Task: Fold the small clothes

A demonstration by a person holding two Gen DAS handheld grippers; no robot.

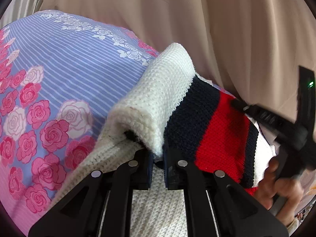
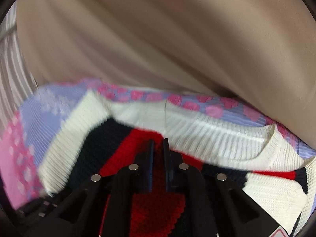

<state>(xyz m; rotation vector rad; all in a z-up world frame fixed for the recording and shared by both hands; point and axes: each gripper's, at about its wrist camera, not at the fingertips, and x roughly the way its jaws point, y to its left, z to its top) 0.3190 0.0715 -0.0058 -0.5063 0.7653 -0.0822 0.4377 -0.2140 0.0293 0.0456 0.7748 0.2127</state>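
A small knit sweater (image 1: 165,90), white with navy and red stripes, lies partly lifted over a bed. My left gripper (image 1: 157,154) is shut on a folded white edge of the sweater. My right gripper (image 2: 158,146) is shut on the red stripe of the same sweater (image 2: 217,130), whose white ribbed part spreads beyond it. The right gripper also shows in the left wrist view (image 1: 276,118), blurred, at the sweater's right side, with the person's hand (image 1: 280,185) below it.
The bed sheet (image 1: 65,83) is lilac with white stripes and pink roses; it also shows in the right wrist view (image 2: 45,108). A beige curtain (image 1: 217,29) hangs behind the bed and fills the upper part of both views.
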